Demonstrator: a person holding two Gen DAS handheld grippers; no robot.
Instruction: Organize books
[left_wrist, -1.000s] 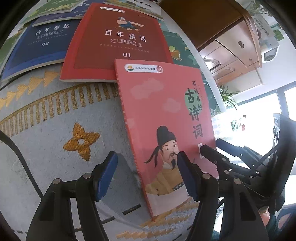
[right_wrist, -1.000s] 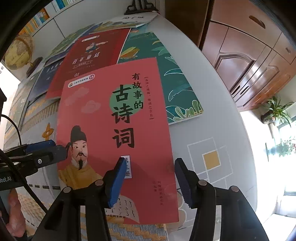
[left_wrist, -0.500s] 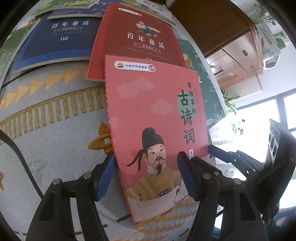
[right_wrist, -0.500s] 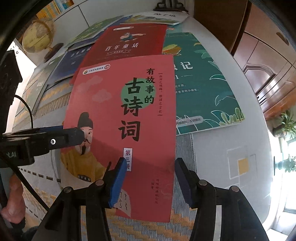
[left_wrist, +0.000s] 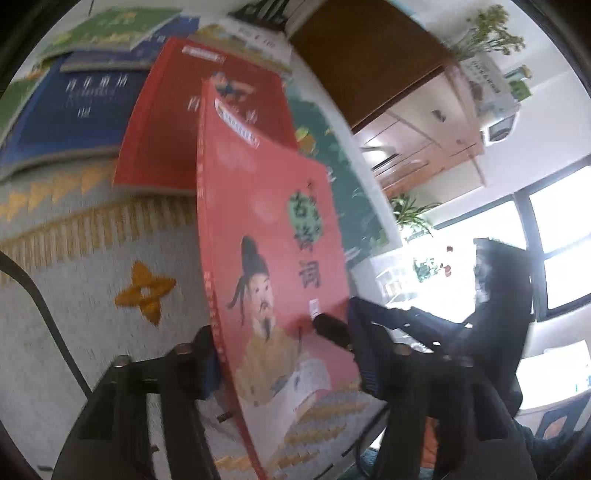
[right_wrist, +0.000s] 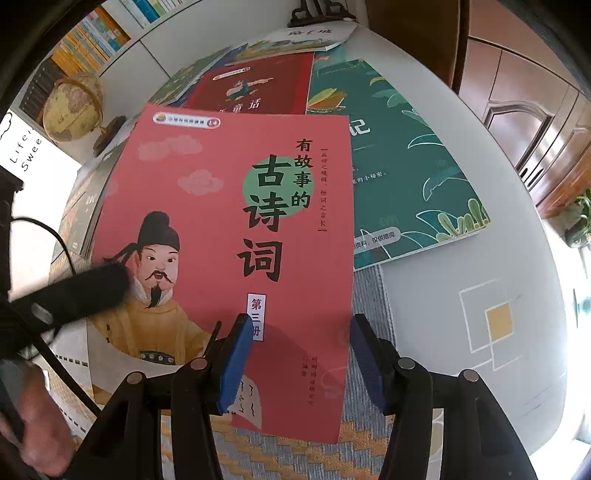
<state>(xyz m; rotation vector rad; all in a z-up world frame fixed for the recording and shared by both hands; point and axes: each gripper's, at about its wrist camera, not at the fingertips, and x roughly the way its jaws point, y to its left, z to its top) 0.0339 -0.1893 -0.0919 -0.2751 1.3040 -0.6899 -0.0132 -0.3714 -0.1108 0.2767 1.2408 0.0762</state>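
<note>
A pink book with a bearded scholar on its cover (left_wrist: 273, 258) (right_wrist: 221, 229) is lifted off the table, tilted, with its spine edge up in the left wrist view. My left gripper (left_wrist: 284, 354) has its jaws wide, one finger under the spine side and one over the cover. My right gripper (right_wrist: 299, 354) straddles the book's lower right edge with its blue pads (right_wrist: 236, 354) apart. A red book (left_wrist: 177, 129) (right_wrist: 258, 92), a blue book (left_wrist: 70, 114) and a green book (right_wrist: 406, 177) lie flat behind it.
The books lie on a round table with a patterned woven runner (left_wrist: 92, 258) (right_wrist: 369, 454). A globe (right_wrist: 74, 107) and a bookshelf stand at the far left. Wooden cabinets (right_wrist: 535, 122) are to the right. More books (right_wrist: 303, 40) lie at the table's far edge.
The pink book has risen and tilted up off the runner, spine side higher. Both grippers have moved in along it; the left view is motion-blurred.
</note>
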